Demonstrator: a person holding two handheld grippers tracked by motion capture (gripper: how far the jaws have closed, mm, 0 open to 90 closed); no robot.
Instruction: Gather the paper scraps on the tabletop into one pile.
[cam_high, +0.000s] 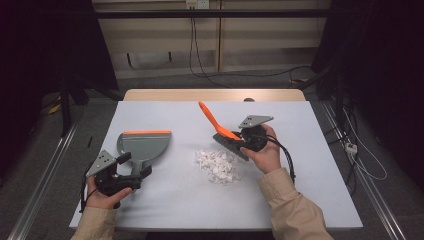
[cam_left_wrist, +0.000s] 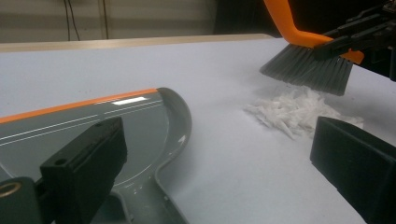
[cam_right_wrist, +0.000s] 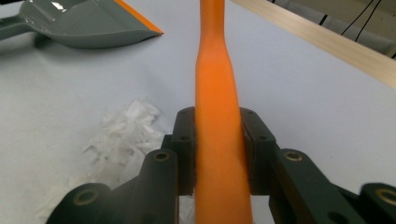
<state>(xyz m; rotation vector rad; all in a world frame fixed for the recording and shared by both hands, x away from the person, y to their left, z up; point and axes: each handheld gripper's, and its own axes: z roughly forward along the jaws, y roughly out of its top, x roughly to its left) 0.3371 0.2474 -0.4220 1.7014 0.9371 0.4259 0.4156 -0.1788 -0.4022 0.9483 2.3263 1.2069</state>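
A grey dustpan (cam_high: 145, 142) with an orange lip lies flat on the left of the table, its handle pointing toward me. My left gripper (cam_high: 135, 165) stands open over that handle. In the left gripper view the handle (cam_left_wrist: 149, 205) runs between the wide-apart jaws, close to the left one. My right gripper (cam_high: 240, 142) is shut on the orange handle of a brush (cam_high: 215, 122), gripped near the bristle head (cam_right_wrist: 217, 135). The grey bristles (cam_left_wrist: 308, 70) hang just above and behind a pile of white paper scraps (cam_high: 217, 164) in the middle of the table.
The table (cam_high: 300, 175) has a pale blue-grey cover, with a wooden strip (cam_high: 215, 95) along its far edge. Bare cover lies between the dustpan and the scraps (cam_left_wrist: 294, 112). Cables and a power strip (cam_high: 351, 147) lie on the floor to the right.
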